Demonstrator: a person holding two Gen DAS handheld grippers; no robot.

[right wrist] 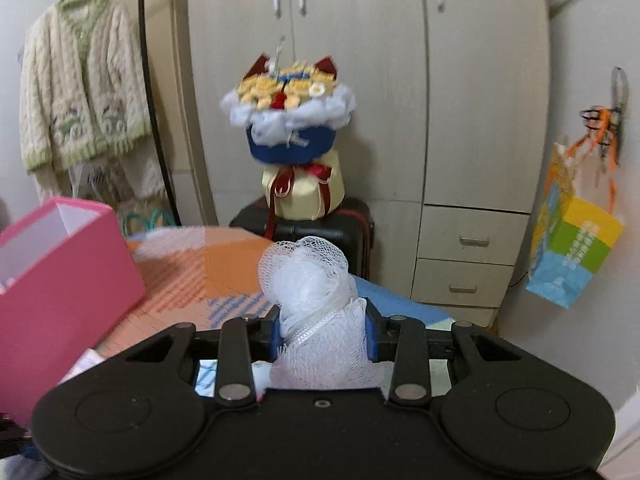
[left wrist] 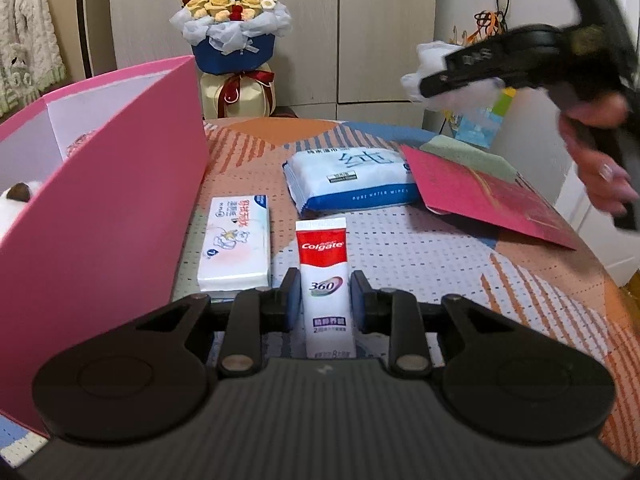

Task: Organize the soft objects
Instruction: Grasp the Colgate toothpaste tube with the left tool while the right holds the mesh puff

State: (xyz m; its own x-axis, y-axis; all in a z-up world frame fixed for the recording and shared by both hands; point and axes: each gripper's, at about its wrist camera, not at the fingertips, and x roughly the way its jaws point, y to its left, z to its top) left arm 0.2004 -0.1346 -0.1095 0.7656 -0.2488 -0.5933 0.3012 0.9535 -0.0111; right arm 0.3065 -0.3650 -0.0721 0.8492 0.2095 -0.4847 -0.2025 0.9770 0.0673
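A white and red Colgate toothpaste tube [left wrist: 325, 280] lies on the patterned tablecloth [left wrist: 440, 264], and my left gripper [left wrist: 326, 300] is shut on its lower half, one pad on each side. My right gripper [right wrist: 322, 328] is shut on a white mesh bath puff [right wrist: 308, 276] and holds it in the air. The left wrist view shows that gripper [left wrist: 432, 84] at the upper right, a hand on its handle. An open pink box [left wrist: 100, 200] stands to the left, with a white plush toy [left wrist: 16, 196] partly visible inside.
On the table lie a small tissue pack [left wrist: 236, 240], a pack of wet wipes [left wrist: 352, 176], a red folder [left wrist: 488, 196] and a green cloth [left wrist: 468, 156]. Behind it are a bouquet [right wrist: 290, 120] on a black case, a wardrobe [right wrist: 360, 80] and a hanging paper bag [right wrist: 572, 252].
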